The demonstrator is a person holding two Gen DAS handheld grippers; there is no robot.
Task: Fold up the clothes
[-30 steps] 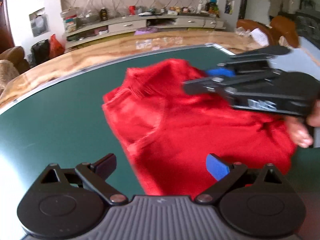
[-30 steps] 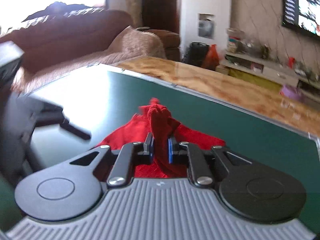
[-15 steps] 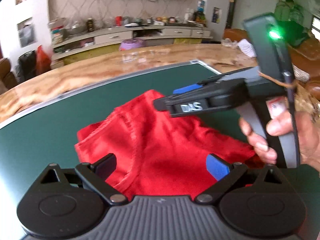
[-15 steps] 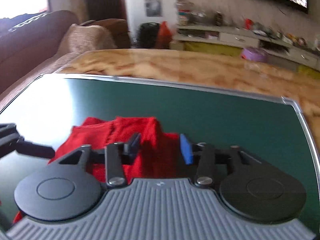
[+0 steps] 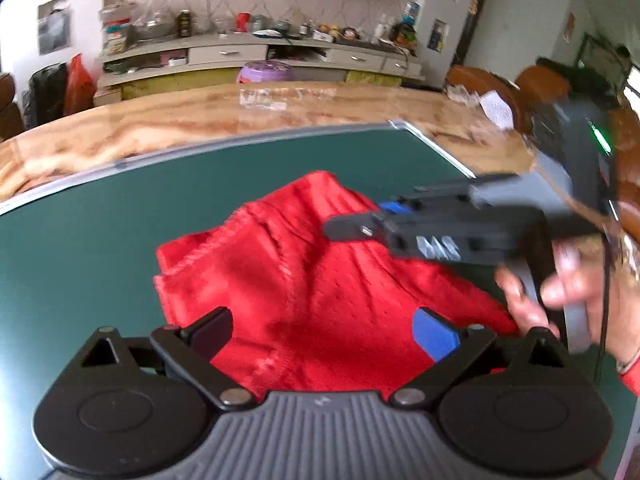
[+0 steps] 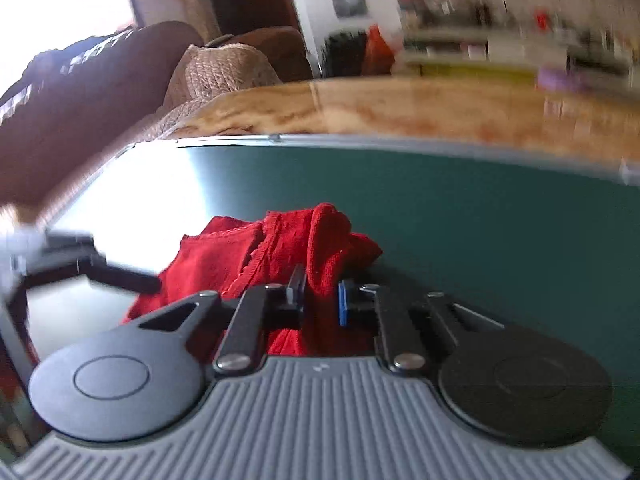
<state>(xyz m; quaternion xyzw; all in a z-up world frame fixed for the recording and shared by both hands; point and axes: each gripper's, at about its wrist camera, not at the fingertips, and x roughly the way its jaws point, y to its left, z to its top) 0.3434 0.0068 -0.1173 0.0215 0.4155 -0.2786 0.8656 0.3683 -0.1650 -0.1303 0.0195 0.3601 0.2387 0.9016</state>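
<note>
Now red garment (image 6: 320,240) between right hand-held gripper (image 6: 322,300) fingers

Around the red garment (image 5: 320,288) the green mat (image 5: 120,240) lies bare to the far side, toward the wooden table edge (image 5: 200,120), and to the left. On the garment's right, the right gripper (image 5: 360,228) and the hand (image 5: 552,296) holding it block the way. The left gripper (image 5: 324,330) hangs over its near edge.
</note>
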